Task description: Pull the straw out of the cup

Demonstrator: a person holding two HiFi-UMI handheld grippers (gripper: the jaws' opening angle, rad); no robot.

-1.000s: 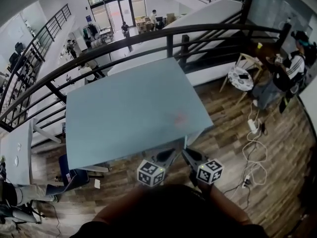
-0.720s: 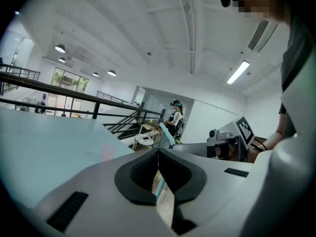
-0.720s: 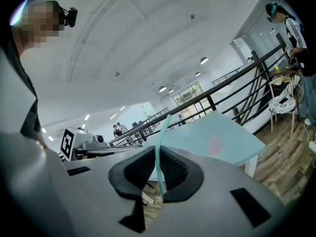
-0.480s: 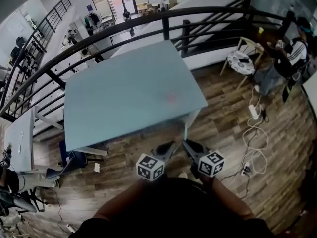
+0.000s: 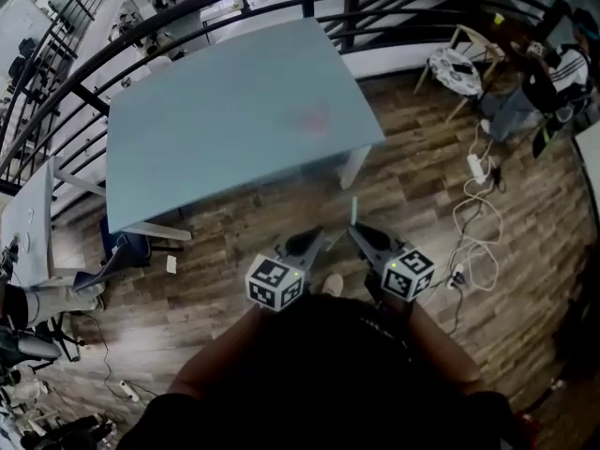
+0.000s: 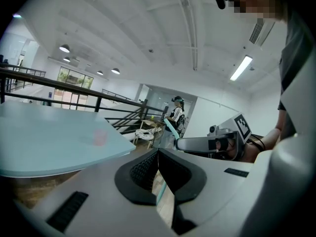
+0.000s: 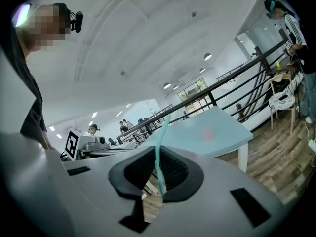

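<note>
My right gripper (image 5: 353,230) is shut on a thin teal straw (image 5: 353,211), which sticks up past its fingertips. In the right gripper view the straw (image 7: 160,142) runs upright between the closed black pads of that gripper (image 7: 159,169). My left gripper (image 5: 317,236) is beside it, jaws together; in its own view (image 6: 158,157) a thin teal sliver shows low between the pads, and I cannot tell what it is. That view also shows the right gripper (image 6: 197,143) with the straw (image 6: 169,126). No cup is in view. Both grippers hang over the wooden floor, short of the table.
A light blue table (image 5: 216,111) with a faint pink mark (image 5: 314,118) stands ahead. A dark railing (image 5: 141,36) runs behind it. White cables and a power strip (image 5: 473,167) lie on the floor to the right, near a small round table (image 5: 459,64) and a seated person.
The view has drawn back from the table, which now sits higher and farther off. Both grippers are higher in the frame, and the teal straw now shows above the right gripper.
</note>
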